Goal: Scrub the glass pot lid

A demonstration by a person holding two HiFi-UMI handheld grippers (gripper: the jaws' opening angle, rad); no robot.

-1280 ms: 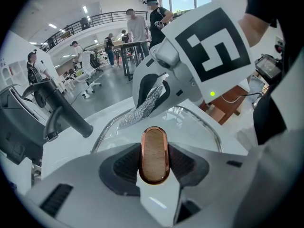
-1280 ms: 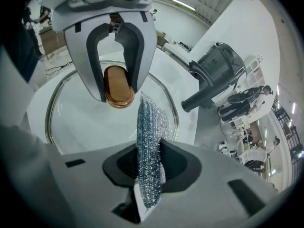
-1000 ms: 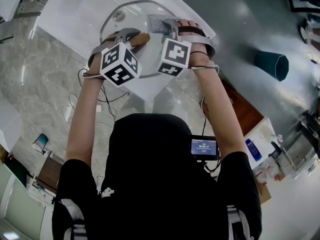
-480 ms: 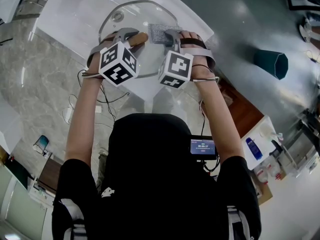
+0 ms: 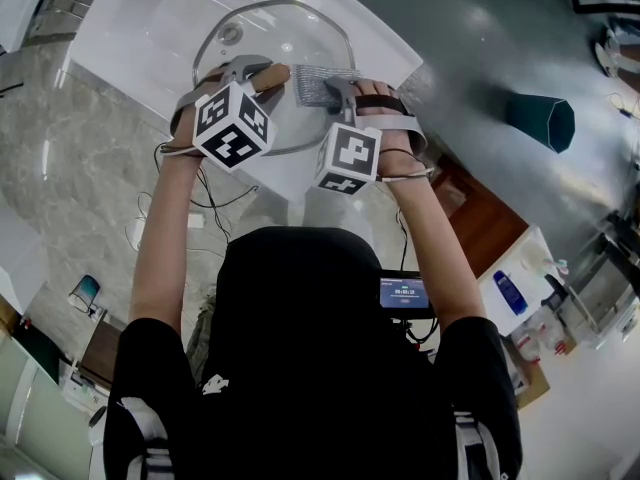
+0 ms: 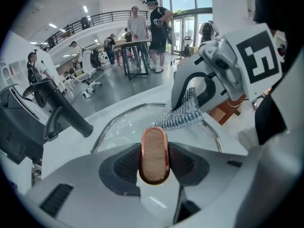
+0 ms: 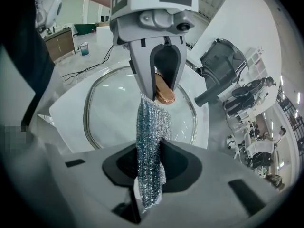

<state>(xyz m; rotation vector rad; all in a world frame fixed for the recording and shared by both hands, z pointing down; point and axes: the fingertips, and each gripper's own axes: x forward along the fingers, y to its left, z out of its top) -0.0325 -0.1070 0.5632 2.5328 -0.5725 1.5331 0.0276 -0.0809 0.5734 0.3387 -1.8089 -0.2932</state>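
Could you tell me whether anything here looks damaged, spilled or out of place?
Nothing stands out. The glass pot lid sits over the sink, uncracked; the left gripper clamps its handle, and the right gripper holds the silvery mesh scrubbing cloth over the glass.

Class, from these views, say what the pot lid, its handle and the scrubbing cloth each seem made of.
The pot lid: clear see-through glass, shiny metal rim. The handle: probably matte wood, copper-coloured edge band. The scrubbing cloth: likely metallic mesh, glittering silver weave.
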